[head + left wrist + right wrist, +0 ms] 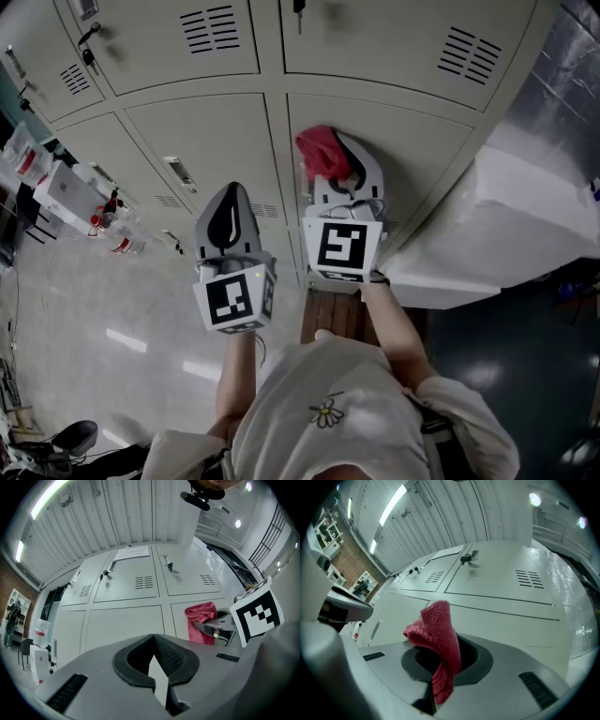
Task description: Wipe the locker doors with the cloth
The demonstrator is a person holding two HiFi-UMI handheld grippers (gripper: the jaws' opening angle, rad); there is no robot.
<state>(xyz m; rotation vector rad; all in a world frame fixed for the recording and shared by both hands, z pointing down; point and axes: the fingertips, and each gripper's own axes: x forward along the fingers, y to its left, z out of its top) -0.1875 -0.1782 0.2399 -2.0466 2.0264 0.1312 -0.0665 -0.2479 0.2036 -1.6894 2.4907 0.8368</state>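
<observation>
Your right gripper (345,167) clamps the one cloth (438,639) in its jaws, standing 6-to-12 o'clock. Your left gripper (153,639) has its jaws closed, empty.

The glossy pale floor (103,328) carries the lockers (216,131), with a white box (64,190) and small bottles (120,244) beside them.

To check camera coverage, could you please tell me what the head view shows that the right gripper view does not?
Only the head view shows the person's shirt and forearms. Only the right gripper view shows a ceiling light and a brick wall. Both show the red cloth clamped in the right gripper, and the locker doors.
</observation>
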